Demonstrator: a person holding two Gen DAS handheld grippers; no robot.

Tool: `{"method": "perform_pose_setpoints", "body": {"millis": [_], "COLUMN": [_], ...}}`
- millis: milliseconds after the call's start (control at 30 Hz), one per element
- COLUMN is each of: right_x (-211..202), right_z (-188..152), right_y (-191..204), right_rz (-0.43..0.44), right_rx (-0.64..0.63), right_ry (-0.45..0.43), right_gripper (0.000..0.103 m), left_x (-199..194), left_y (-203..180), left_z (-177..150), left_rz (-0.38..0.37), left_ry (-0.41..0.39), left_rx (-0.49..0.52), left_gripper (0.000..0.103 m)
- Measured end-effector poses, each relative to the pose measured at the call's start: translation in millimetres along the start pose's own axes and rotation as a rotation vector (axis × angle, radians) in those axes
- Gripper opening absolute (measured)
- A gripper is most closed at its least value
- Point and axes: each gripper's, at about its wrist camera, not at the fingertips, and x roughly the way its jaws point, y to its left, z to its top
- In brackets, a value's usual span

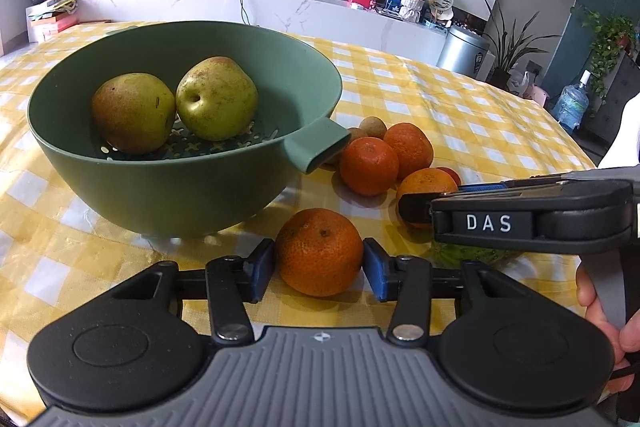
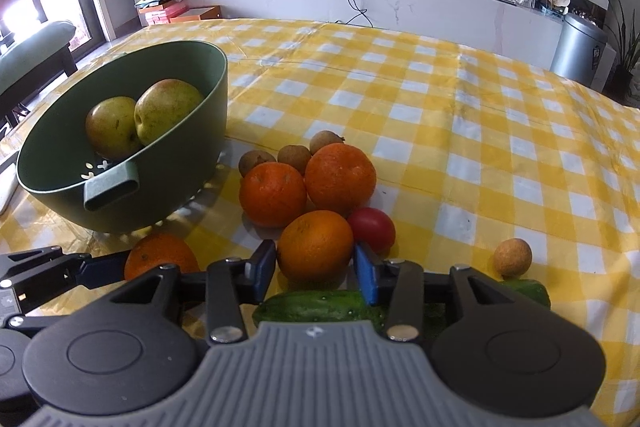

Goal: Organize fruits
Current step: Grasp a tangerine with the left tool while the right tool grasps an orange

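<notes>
- Your left tool (image 1: 319,263) sits at the bottom centre of the left wrist view, its blue pads on either side of an orange (image 1: 319,251) that rests on the table (image 1: 460,115); the pads look to be touching its skin, though a firm clamp cannot be told.
- Your right tool (image 2: 315,267) brackets a second orange (image 2: 315,245) in the lower centre of the right wrist view, pads close against its sides.
- A cucumber (image 2: 320,307) lies just under that tool.
- A red tomato (image 2: 372,227) touches the second orange on its right.
- Two more oranges (image 2: 308,179) and small brown fruits (image 2: 294,157) cluster behind.
- The green bowl (image 1: 160,195), left of centre, holds two pears (image 1: 176,107).
</notes>
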Motion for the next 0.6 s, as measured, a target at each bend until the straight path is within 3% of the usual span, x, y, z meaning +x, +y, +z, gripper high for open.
{"method": "perform_pose_setpoints", "body": {"millis": [233,600], "right_x": [-3.9,-43.7], "right_z": [-0.8,-2.8], "right_y": [1.8,-3.8], "right_rz": [0.001,-0.004], "right_rx": [-0.003,0.013], "right_ry": [0.000,-0.072], "right_gripper": [0.039,0.039], "left_x": [-8.3,-39.9], "left_y": [-2.9,-14.1], "left_z": [1.4,16.8], "left_rz": [-0.016,-0.097], "left_ry": [-0.008,-0.020], "left_rx": [0.022,0.032], "left_gripper": [0.052,0.052]}}
